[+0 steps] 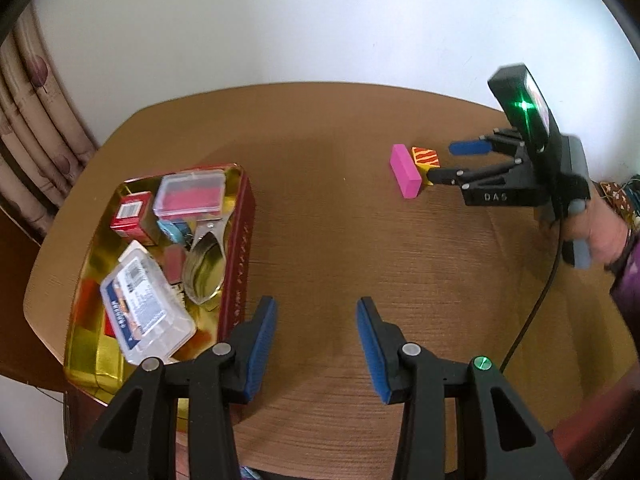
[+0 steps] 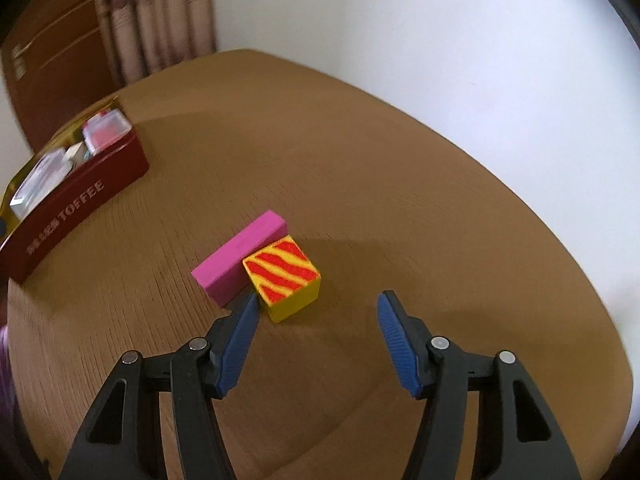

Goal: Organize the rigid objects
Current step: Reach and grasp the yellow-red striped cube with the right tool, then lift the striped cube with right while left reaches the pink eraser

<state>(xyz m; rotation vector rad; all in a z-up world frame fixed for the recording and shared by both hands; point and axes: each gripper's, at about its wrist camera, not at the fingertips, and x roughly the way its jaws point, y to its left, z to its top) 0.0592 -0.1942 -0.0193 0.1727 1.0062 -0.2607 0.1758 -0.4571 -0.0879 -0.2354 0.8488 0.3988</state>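
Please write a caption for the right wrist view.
Open right gripper nears striped yellow block touching pink block.

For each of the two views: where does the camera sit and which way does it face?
Left wrist: on the left gripper, facing down across the table; shows the tin, the right gripper and a hand.
Right wrist: on the right gripper, facing down at the pink block and striped block.
Shared: both blocks, tin, table.

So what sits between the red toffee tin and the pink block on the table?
Nothing: in both wrist views, bare brown table runs between the toffee tin and the pink block.
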